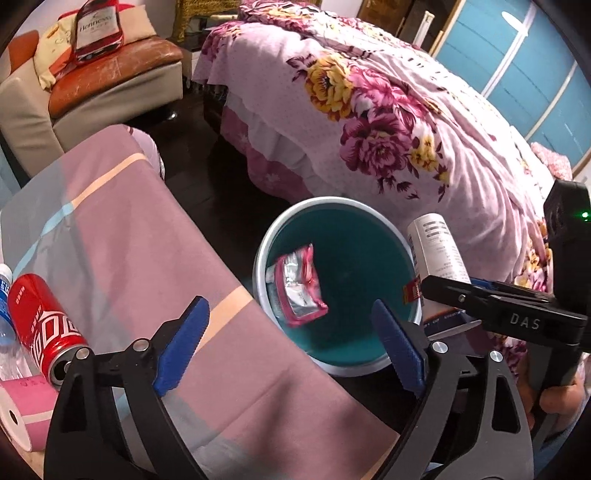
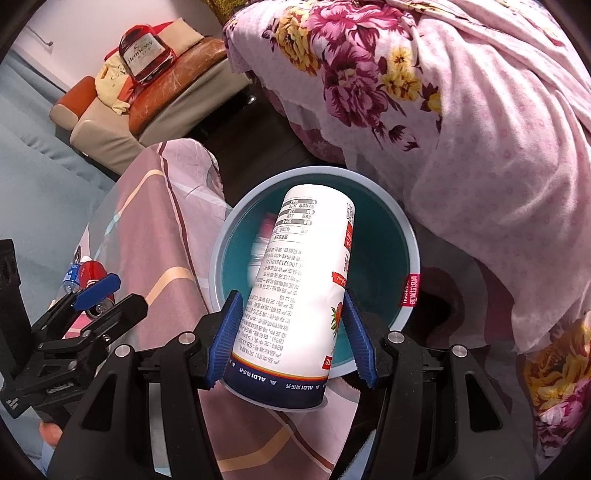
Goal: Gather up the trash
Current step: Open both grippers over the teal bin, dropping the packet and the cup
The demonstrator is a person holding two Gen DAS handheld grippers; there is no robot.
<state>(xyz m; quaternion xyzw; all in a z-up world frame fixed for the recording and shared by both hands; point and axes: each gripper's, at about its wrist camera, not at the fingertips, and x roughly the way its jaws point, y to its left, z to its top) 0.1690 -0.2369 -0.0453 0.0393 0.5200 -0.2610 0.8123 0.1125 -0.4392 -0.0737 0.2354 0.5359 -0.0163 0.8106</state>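
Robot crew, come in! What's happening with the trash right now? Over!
Right gripper shut on yogurt cup, over bin. Left gripper open, empty. Wrapper in bin. Red can waiting. Nothing blocking.

Floral-covered bed (image 1: 388, 122), orange-cushioned sofa (image 1: 110, 70), bottle-shaped pillow (image 1: 98, 29), striped tablecloth (image 1: 155, 266)

Black hand-held gripper (image 1: 291, 343), blue ribbed pads (image 1: 183, 341)
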